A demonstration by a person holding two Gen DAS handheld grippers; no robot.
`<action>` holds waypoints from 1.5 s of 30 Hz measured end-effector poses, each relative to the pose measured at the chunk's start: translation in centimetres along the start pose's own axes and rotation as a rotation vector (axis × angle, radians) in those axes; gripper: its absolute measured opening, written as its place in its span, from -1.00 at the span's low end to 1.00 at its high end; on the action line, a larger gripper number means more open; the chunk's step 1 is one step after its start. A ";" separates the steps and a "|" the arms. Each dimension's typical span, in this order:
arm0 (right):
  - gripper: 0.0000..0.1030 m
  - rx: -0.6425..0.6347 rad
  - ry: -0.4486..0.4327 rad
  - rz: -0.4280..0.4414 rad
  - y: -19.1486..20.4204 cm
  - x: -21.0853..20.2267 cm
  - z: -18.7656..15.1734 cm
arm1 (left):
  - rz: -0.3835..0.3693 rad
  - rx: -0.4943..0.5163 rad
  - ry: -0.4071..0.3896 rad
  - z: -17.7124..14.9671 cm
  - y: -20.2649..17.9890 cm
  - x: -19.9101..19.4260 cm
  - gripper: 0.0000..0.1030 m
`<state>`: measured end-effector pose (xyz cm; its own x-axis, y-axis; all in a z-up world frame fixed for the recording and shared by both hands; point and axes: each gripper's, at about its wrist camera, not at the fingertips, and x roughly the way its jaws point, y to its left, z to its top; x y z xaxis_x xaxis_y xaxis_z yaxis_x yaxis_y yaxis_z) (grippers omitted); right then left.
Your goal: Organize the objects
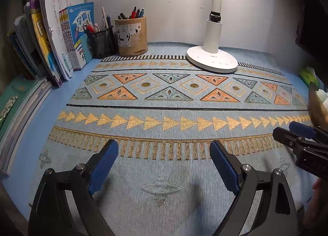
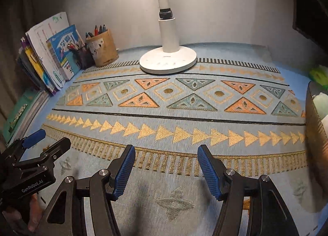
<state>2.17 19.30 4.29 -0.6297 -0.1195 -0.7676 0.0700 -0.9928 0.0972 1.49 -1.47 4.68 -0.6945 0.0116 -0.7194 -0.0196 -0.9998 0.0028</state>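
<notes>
Open room: broad stretch of patterned mat point(image 1: 164, 112) in front of the lamp base point(image 1: 212, 59), bare of objects.
Left gripper point(image 1: 164, 154): hovering low over the mat, jaws spread wide, holding nothing.
Right gripper point(image 2: 166, 164): jaws apart, nothing between them.
Books point(image 1: 57, 39): leaning upright, far left of the lamp base.
Pen holders: mesh cup point(image 1: 101, 41) just beside bamboo cup point(image 1: 131, 37), left of the lamp base.
Room: grey wall behind.

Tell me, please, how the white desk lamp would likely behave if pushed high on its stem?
The desk lamp probably resists tipping: its round base is wide and flat. On the woven mat it likely drags rather than slides.
</notes>
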 end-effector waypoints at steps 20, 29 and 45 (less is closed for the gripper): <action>0.25 0.105 0.008 -0.094 -2.5 2.1 -0.8 | -0.001 0.011 0.119 -1.1 -1.0 3.4 0.78; 0.50 0.118 0.013 -0.102 -2.6 2.2 -0.8 | 0.002 -0.009 0.140 -0.8 -0.7 3.9 0.94; 1.00 0.032 0.097 -0.153 -1.5 3.8 -0.3 | -0.028 0.028 0.144 0.4 -0.9 5.4 1.00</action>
<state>-0.15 20.28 1.04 -0.5536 0.0309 -0.8322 -0.0465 -0.9989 -0.0061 -2.53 -0.46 1.01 -0.5832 0.0346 -0.8116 -0.0588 -0.9983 -0.0003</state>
